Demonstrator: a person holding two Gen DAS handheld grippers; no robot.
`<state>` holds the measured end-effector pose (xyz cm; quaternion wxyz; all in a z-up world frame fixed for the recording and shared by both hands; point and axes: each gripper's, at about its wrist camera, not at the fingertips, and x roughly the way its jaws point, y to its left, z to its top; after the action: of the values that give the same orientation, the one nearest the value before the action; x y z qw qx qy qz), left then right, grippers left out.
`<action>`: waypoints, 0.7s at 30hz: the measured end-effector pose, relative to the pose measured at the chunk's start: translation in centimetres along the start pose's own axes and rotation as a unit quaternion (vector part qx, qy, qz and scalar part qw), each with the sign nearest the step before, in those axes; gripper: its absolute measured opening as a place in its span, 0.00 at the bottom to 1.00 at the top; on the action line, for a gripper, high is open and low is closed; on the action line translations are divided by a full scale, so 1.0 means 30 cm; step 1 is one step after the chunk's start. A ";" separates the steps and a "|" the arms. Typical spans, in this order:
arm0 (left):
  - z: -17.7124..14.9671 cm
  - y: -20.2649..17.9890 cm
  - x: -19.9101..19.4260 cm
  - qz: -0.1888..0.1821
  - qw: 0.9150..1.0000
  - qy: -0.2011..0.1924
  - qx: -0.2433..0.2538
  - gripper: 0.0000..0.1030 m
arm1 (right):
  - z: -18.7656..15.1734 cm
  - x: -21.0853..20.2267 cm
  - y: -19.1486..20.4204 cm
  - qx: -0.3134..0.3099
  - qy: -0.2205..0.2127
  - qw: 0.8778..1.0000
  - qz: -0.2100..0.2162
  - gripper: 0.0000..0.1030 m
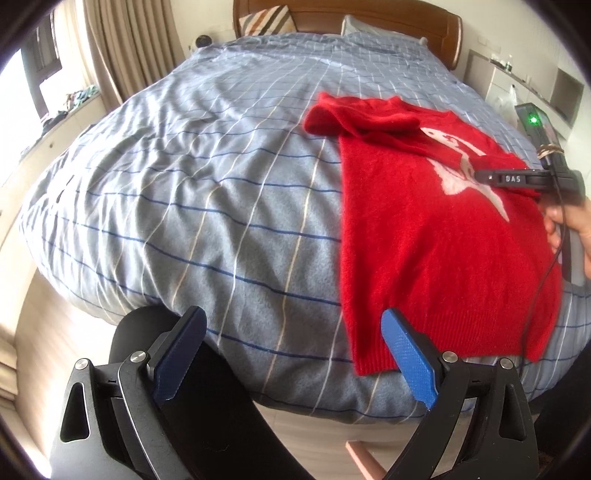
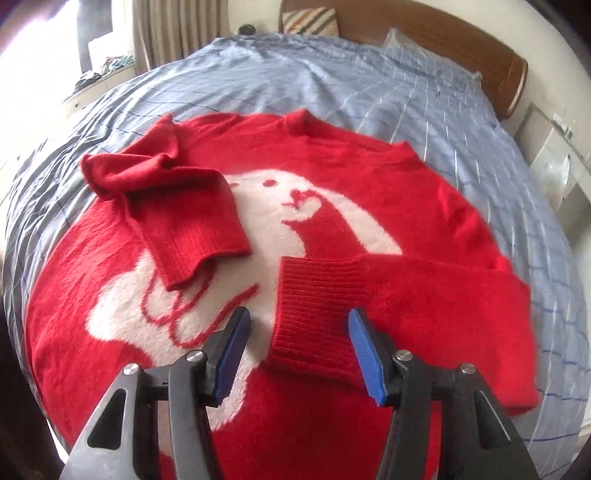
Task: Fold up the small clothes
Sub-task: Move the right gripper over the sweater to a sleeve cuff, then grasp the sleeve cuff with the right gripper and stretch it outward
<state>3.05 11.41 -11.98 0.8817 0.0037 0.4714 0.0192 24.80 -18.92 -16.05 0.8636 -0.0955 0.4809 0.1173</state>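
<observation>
A red knitted sweater point(image 2: 369, 192) with a white animal figure lies front up on the bed. Its left sleeve point(image 2: 177, 206) is folded in over the chest. The right sleeve point(image 2: 424, 291) lies folded across the front, its ribbed cuff point(image 2: 314, 314) between the fingers of my right gripper point(image 2: 299, 315). Those blue pads stand apart and do not press on the cuff. In the left wrist view the sweater point(image 1: 424, 240) lies right of centre. My left gripper point(image 1: 294, 315) is wide open beside the hem's near corner. The right gripper point(image 1: 484, 178), held in a hand point(image 1: 569, 225), hovers over the sweater.
The bed has a blue checked duvet point(image 1: 203, 184), a wooden headboard point(image 1: 369, 18) and a striped pillow point(image 1: 266, 20). Curtains point(image 1: 129, 48) and a window sill are on the left, white furniture point(image 1: 524, 81) on the right. A dark-clothed leg point(image 1: 221, 406) and pale floor lie below the left gripper.
</observation>
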 end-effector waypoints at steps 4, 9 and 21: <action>-0.020 0.034 0.017 0.002 1.000 0.010 -0.015 0.94 | -0.027 -0.113 -0.187 0.101 -0.044 0.994 0.004 0.08; -0.028 0.013 0.034 -0.005 1.000 0.020 -0.008 0.94 | -0.193 -0.397 -0.615 0.243 -0.092 0.964 -0.049 0.08; -0.003 -0.167 -0.027 -0.022 0.998 0.002 0.060 0.94 | -0.783 -0.496 -1.126 0.496 -0.071 0.862 -0.073 0.08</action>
<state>2.67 6.36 -11.48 0.8790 0.0464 0.4737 -0.0289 8.18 -59.33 -13.78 0.8348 0.3196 0.4041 -0.1938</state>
